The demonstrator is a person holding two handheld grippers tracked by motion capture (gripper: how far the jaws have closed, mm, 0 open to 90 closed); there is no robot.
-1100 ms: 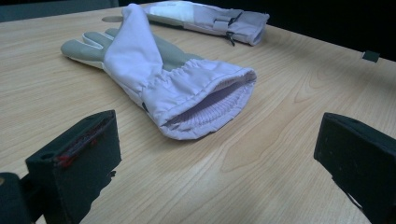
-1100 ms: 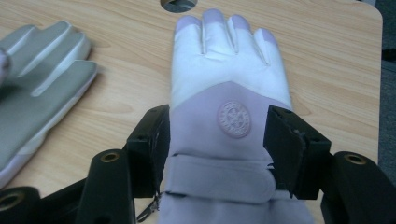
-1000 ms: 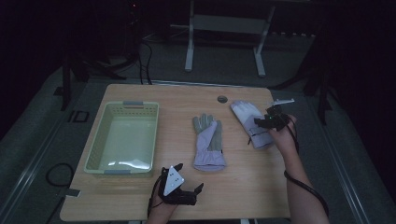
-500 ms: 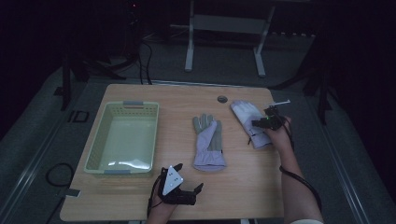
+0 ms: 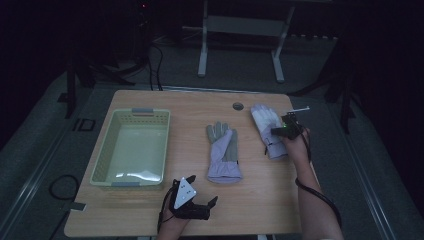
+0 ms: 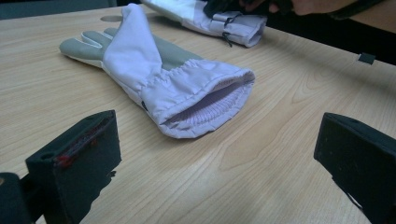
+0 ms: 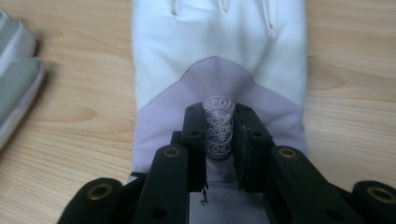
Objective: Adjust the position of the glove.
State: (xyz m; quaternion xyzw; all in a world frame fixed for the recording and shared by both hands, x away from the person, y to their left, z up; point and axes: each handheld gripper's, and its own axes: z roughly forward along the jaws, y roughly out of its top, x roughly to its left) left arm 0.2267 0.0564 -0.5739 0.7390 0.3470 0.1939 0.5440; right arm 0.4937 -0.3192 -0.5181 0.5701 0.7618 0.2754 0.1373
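Note:
Two pale lilac-and-white gloves lie on the wooden table. The middle glove (image 5: 223, 150) lies grey palm up, and its open cuff faces my left gripper (image 5: 205, 190), which rests near the front edge. In the left gripper view the black jaws of the left gripper (image 6: 219, 154) stand wide apart, well short of that glove (image 6: 159, 74). My right gripper (image 5: 280, 131) sits on the right-hand glove (image 5: 264, 119). Its jaws have just been closing, and the right gripper (image 7: 218, 119) now pinches a fold of that glove (image 7: 219, 46) at the round snowflake badge (image 7: 218, 130).
A pale green plastic basket (image 5: 132, 111) stands empty at the table's left. A small round grommet (image 5: 238, 106) sits in the tabletop near the far edge. A cable trails from the right hand toward the front. Table legs stand on the floor beyond.
My right gripper has sunk a little onto the right-hand glove and closed on its fabric. The left gripper and the middle glove have not moved.

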